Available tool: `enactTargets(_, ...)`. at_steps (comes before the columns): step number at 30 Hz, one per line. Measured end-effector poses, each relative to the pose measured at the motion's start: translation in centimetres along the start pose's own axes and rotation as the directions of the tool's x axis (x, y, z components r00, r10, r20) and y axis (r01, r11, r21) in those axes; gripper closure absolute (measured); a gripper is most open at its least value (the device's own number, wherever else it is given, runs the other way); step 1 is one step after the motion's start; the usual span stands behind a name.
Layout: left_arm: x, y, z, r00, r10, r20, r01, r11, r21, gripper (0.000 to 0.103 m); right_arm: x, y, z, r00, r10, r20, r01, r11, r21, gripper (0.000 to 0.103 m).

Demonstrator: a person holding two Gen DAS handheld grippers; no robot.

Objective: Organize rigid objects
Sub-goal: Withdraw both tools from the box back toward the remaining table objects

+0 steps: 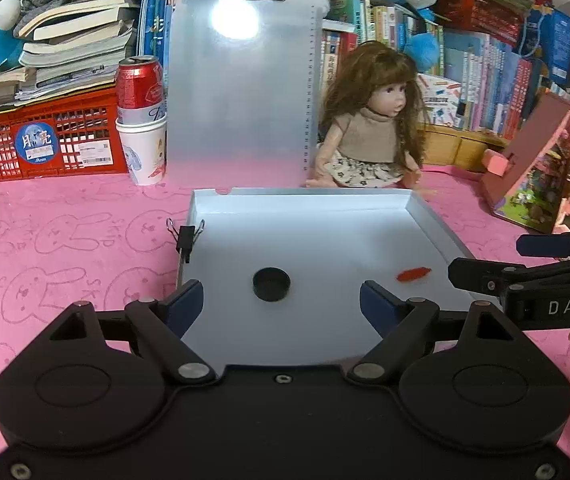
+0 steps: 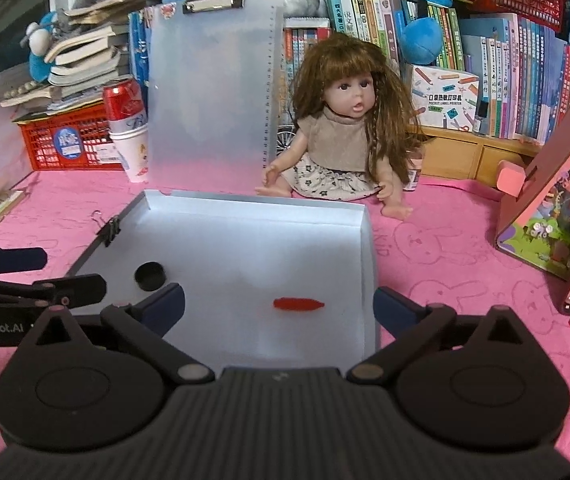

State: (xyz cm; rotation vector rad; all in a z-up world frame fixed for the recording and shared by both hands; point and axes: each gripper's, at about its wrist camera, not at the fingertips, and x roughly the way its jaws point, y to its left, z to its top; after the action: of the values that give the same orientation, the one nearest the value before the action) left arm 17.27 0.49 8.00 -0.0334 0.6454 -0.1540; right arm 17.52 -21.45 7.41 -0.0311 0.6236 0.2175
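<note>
A shallow white box (image 1: 305,224) (image 2: 245,232) lies on the pink cloth. Inside it sit a black round cap (image 1: 271,283) (image 2: 149,275) and a small red pointed piece (image 1: 413,274) (image 2: 298,303). A black binder clip (image 1: 186,236) (image 2: 111,228) is clamped on the box's left wall. My left gripper (image 1: 281,300) is open and empty at the box's near edge, with the cap just ahead between its fingers. My right gripper (image 2: 279,304) is open and empty, the red piece just ahead of it. Each gripper's fingers show at the edge of the other's view.
A translucent clipboard (image 1: 241,92) (image 2: 209,96) stands upright behind the box, a doll (image 1: 373,120) (image 2: 345,124) sits to its right. A red can in paper cups (image 1: 141,120) and a red crate (image 1: 49,140) stand back left. A pink toy house (image 1: 541,168) (image 2: 557,192) stands right.
</note>
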Motion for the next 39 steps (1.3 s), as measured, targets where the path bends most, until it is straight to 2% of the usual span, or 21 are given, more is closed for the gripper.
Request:
enactTargets(7, -2.4, -0.9, -2.0, 0.999, -0.002, 0.032, 0.0, 0.998, 0.058, 0.017, -2.2, 0.3, -1.9, 0.999, 0.018, 0.038, -0.017, 1.0, -0.026, 0.0)
enactTargets(19, -5.5, -0.9, -6.0, 0.999, -0.021, 0.042, 0.018, 0.997, 0.072, 0.017, -4.6, 0.5, -6.0, 0.995, 0.038, 0.089, -0.032, 0.998, -0.061, 0.0)
enactTargets(32, -7.8, -0.7, -9.6, 0.998, 0.014, 0.063, -0.019, 0.997, 0.079, 0.017, -6.5, -0.2, -11.0, 0.988, -0.019, 0.154, 0.032, 0.996, -0.078, 0.0)
enactTargets(39, -9.9, 0.4, -12.0, 0.996, 0.051, 0.069, -0.055, 0.997, 0.061, 0.017, -8.0, -1.3, -13.3, 0.975, -0.103, 0.198, 0.123, 0.988, -0.089, 0.0)
